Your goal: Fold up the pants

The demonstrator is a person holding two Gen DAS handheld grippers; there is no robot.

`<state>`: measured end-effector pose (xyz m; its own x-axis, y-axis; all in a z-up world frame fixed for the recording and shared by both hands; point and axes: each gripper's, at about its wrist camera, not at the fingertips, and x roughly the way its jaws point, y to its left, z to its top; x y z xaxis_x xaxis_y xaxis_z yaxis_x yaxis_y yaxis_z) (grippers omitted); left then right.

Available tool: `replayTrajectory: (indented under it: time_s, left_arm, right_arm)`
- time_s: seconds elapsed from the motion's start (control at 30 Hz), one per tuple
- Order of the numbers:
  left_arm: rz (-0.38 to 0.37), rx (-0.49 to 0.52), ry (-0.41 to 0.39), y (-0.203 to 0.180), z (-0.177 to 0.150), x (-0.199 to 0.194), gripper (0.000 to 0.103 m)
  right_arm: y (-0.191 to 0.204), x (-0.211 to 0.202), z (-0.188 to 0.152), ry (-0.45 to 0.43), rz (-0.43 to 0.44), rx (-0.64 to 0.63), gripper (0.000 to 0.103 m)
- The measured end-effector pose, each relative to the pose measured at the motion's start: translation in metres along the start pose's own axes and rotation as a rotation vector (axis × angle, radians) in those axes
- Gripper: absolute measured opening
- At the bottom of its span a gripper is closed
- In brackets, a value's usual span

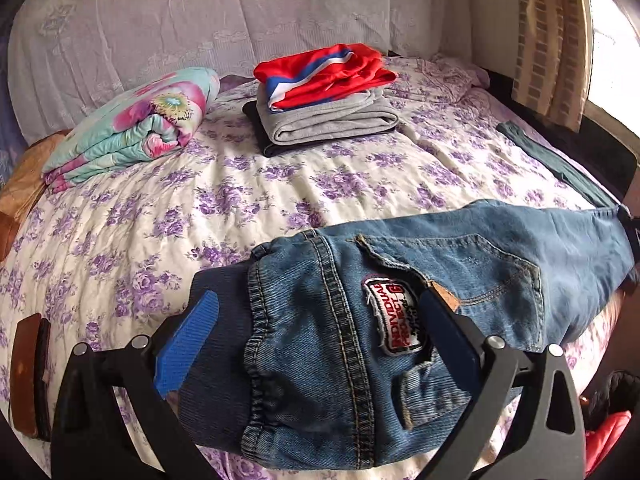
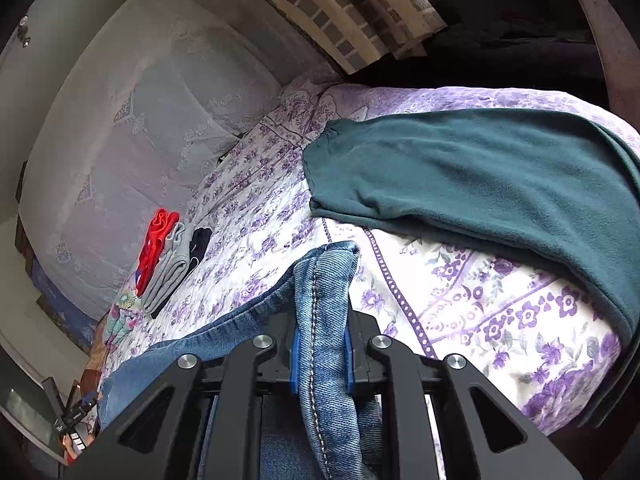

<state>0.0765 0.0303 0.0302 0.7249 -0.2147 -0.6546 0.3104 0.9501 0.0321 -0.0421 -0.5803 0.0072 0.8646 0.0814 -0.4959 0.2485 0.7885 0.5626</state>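
Blue jeans (image 1: 400,320) hang stretched between my two grippers above the flowered bed (image 1: 200,220). The waistband with its white patch bunches between the wide-set fingers of my left gripper (image 1: 320,296), which grips it. In the right wrist view my right gripper (image 2: 322,344) is shut on a leg end of the jeans (image 2: 324,280), its blue pads (image 2: 296,356) pressing the seam from both sides. The far end of that leg shows at the right edge of the left wrist view, where a dark bit of the right gripper (image 1: 630,226) holds it.
A stack of folded clothes (image 1: 320,100), red over grey over black, sits near the headboard (image 1: 200,20). A folded floral quilt (image 1: 132,128) lies to its left. Dark teal pants (image 2: 480,176) lie spread at the bed's right side. A curtain (image 1: 552,40) hangs beyond.
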Motion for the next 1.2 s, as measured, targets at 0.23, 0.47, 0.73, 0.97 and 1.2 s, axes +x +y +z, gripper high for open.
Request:
replayTrajectory:
  time_s: [0.23,0.47,0.73,0.97,1.2]
  left_arm:
    - [-0.003,-0.049,0.03,0.013,0.012,0.012,0.098]
    - [-0.103,-0.193,0.141,0.034,0.025,0.054,0.098]
    - [-0.2,-0.212,0.015,0.037,-0.004,-0.002,0.066]
    - [-0.236,-0.234,0.013,0.043,-0.053,-0.029,0.046]
    - [-0.218,-0.224,0.062,0.042,-0.072,-0.041,0.037]
  right_arm:
    - [0.003,-0.011,0.001,-0.018,0.031,0.005,0.016]
    - [0.003,-0.011,0.0,-0.008,0.043,0.011,0.016]
    - [0.003,-0.03,0.002,-0.004,0.08,-0.005,0.016]
    - [0.004,-0.043,-0.006,-0.016,0.09,-0.008,0.017]
    - [0.004,-0.051,-0.008,-0.021,0.104,-0.019,0.017]
